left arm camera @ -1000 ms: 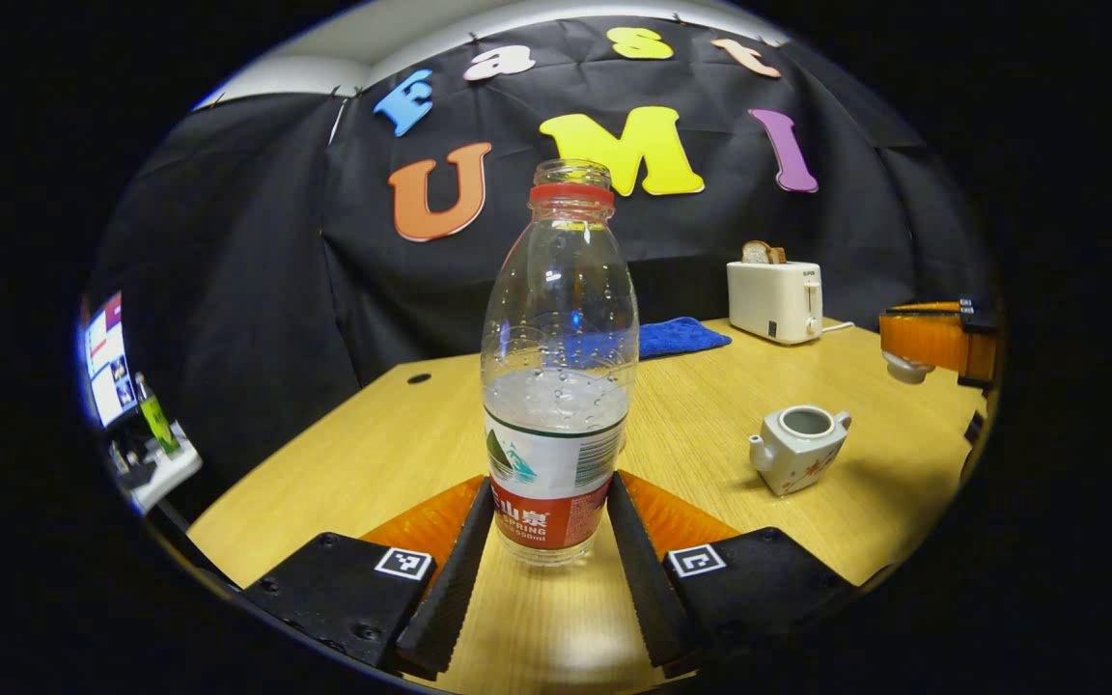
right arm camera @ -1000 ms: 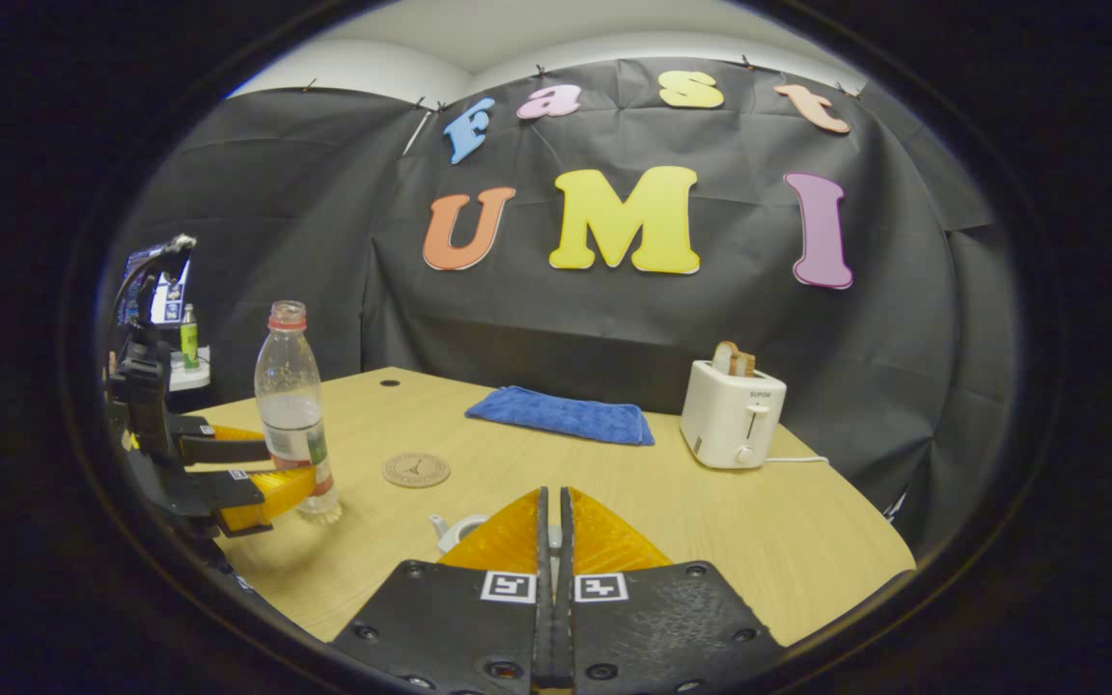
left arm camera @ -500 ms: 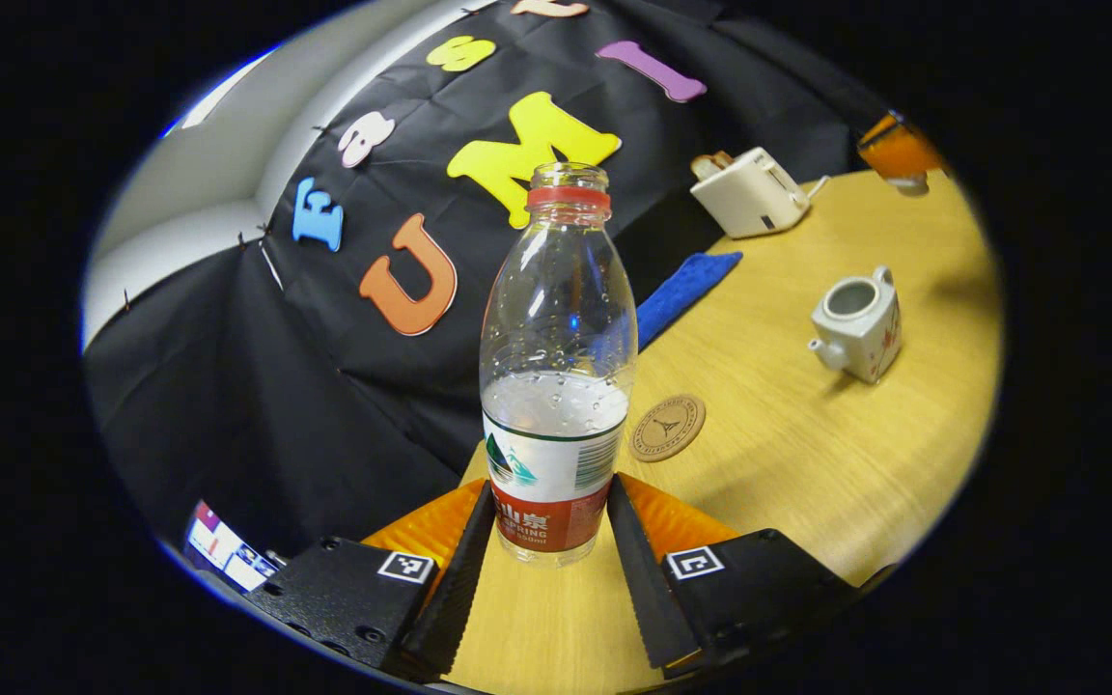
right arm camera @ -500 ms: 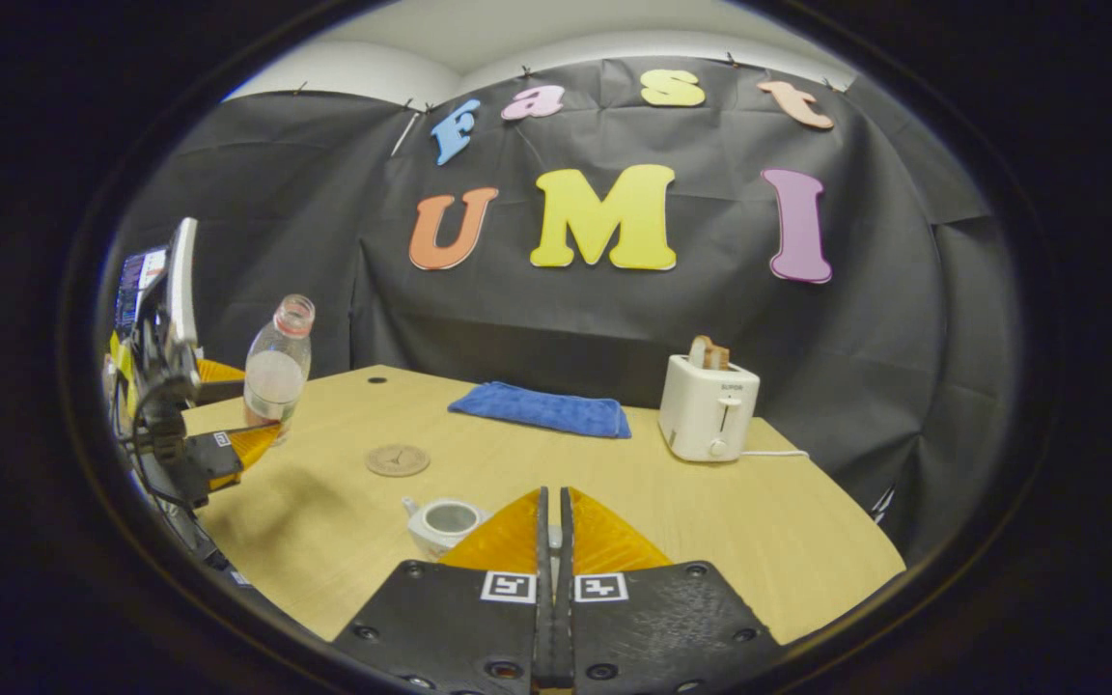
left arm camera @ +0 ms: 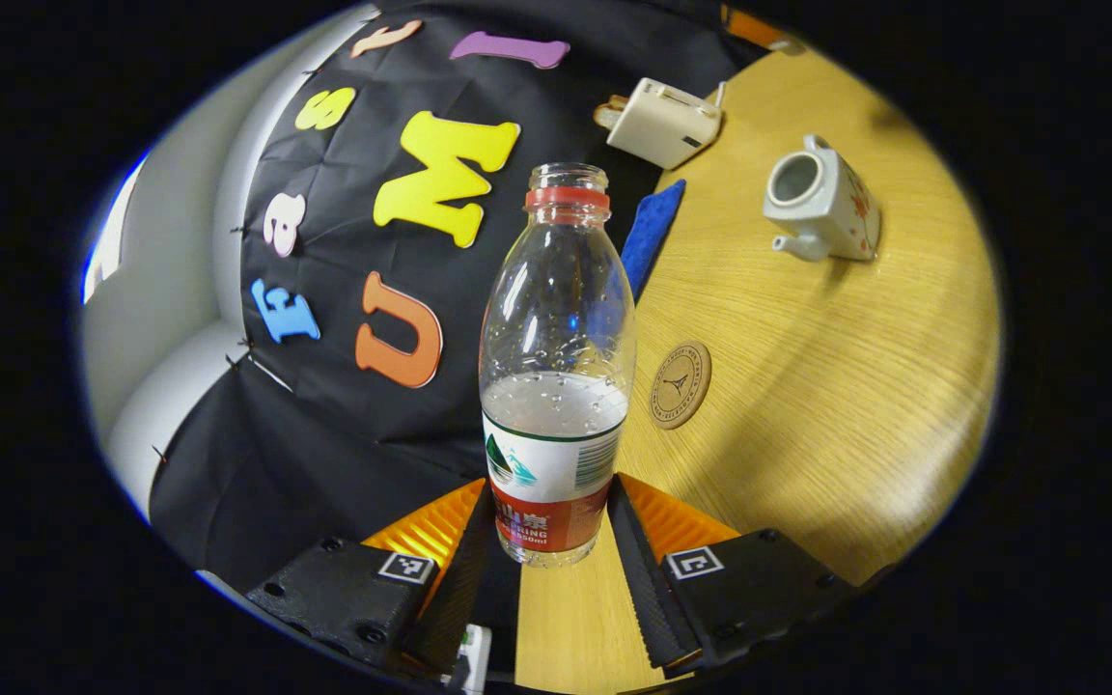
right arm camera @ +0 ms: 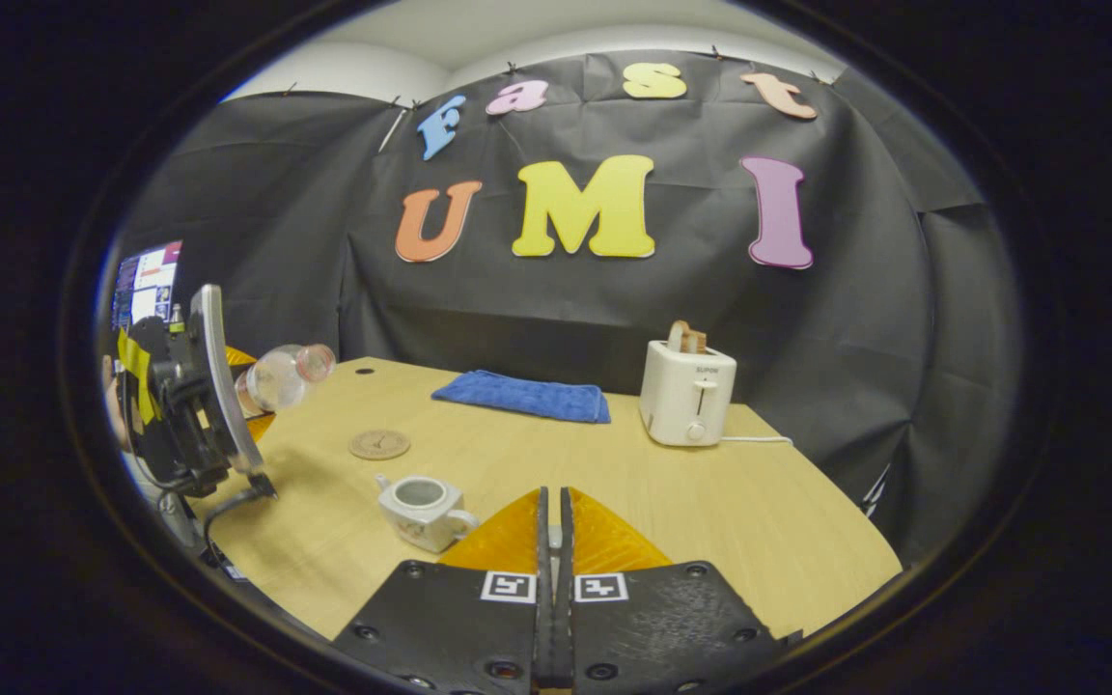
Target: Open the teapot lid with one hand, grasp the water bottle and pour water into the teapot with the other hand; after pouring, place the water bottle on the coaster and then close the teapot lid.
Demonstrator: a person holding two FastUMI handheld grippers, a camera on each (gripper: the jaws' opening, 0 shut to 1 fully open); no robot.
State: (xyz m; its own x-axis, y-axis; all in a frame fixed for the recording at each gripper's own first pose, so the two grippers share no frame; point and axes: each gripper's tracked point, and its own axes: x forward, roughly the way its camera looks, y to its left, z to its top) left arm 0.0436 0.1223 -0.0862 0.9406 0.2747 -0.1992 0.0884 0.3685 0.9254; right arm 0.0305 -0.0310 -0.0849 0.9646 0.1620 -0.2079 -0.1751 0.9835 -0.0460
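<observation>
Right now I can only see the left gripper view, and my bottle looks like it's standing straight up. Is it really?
Observer: No. In the right gripper view the water bottle is tipped almost sideways in the air, with its mouth pointing out over the table. Your left claw grips it near the bottom.
Operator: What's my other claw doing?
Observer: The right claw has its fingers shut together. It is low over the table, just right of the teapot. I can't tell from here whether anything is pinched between them.
</observation>
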